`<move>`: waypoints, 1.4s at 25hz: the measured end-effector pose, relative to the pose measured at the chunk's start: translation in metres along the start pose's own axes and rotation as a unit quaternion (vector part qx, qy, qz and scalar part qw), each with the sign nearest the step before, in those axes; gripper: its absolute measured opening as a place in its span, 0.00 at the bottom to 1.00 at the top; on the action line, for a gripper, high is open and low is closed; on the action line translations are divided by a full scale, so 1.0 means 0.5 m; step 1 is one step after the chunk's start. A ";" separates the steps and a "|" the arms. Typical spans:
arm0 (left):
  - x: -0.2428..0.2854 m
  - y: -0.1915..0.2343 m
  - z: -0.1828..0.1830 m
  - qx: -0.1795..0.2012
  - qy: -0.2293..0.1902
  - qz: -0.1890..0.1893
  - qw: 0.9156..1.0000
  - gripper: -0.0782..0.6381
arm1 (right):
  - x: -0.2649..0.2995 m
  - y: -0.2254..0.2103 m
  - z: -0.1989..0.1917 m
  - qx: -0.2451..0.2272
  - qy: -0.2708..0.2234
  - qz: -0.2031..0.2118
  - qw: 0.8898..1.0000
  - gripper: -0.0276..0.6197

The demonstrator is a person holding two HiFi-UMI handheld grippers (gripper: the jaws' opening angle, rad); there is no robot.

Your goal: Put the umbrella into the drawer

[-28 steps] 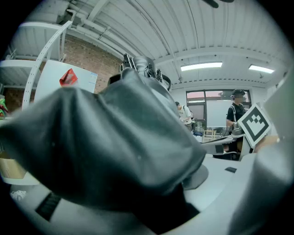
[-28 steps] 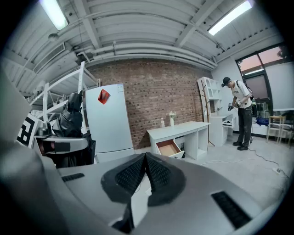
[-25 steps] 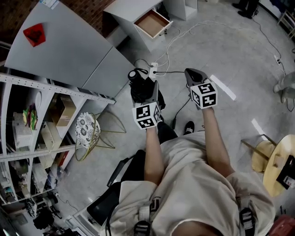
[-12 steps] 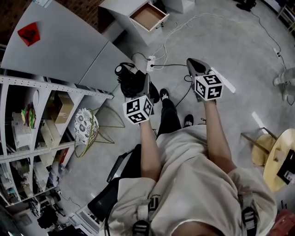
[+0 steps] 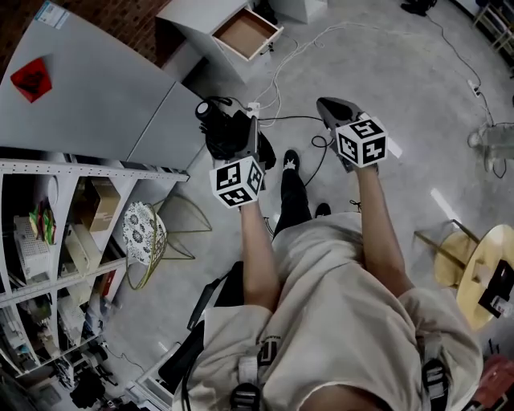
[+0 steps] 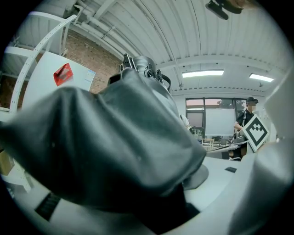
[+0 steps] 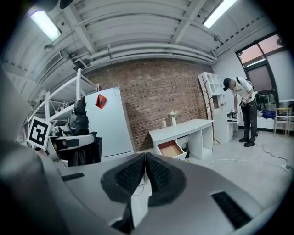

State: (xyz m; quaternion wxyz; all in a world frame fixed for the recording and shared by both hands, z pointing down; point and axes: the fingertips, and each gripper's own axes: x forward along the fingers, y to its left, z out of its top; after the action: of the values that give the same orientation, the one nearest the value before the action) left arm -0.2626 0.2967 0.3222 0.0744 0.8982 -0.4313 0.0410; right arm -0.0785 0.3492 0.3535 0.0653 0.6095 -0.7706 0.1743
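A folded black umbrella (image 5: 223,130) is carried above the floor, with my left gripper (image 5: 234,143) shut on it. In the left gripper view the umbrella (image 6: 115,151) fills almost the whole picture and hides the jaws. My right gripper (image 5: 328,107) is level with it to the right, shut with nothing between its pads (image 7: 158,172). The open wooden-bottomed drawer (image 5: 246,34) juts from a white desk (image 5: 186,11) ahead. From the right gripper view the drawer (image 7: 171,149) is straight ahead and the umbrella (image 7: 80,120) is at the left.
A tall grey cabinet (image 5: 88,96) with a red mark stands left of the path, with metal shelving (image 5: 48,241) and a wire chair (image 5: 148,237) beside it. A power strip and cables (image 5: 269,96) lie on the floor. A round wooden table (image 5: 486,269) is at the right. A person (image 7: 243,110) stands far off.
Both grippers have moved forward toward the desk, the left one drifting up and left with the umbrella. The person's foot has stepped ahead. Neither gripper's jaws have changed.
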 end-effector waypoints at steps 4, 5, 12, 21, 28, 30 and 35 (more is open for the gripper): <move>0.075 0.018 0.000 -0.005 0.006 -0.005 1.000 0.47 | 0.053 -0.042 0.009 0.000 0.013 -0.002 1.000 0.15; 0.094 0.029 0.000 -0.005 0.010 -0.005 1.000 0.48 | 0.069 -0.051 0.015 0.003 0.014 -0.003 1.000 0.15; 0.237 0.097 0.020 -0.025 0.019 -0.004 1.000 0.48 | 0.168 -0.120 0.072 0.026 0.020 -0.004 0.999 0.15; 0.398 0.166 0.039 -0.030 0.028 -0.040 0.998 0.48 | 0.286 -0.219 0.124 0.051 0.026 -0.042 0.997 0.15; 0.493 0.249 0.028 -0.056 0.038 -0.052 0.996 0.48 | 0.339 -0.270 0.108 0.070 0.053 -0.082 0.993 0.15; 0.517 0.257 0.013 -0.062 0.045 -0.054 0.996 0.48 | 0.346 -0.292 0.112 0.079 0.052 -0.098 0.991 0.15; 0.544 0.289 -0.025 -0.063 0.069 -0.058 0.994 0.48 | 0.391 -0.307 0.103 0.106 0.064 -0.122 0.985 0.15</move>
State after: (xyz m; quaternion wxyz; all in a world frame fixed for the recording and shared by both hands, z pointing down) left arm -0.2057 0.0005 0.3861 0.1622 0.9102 -0.3744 0.0712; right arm 0.0264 0.1221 0.3956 0.0702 0.6902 -0.6620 0.2837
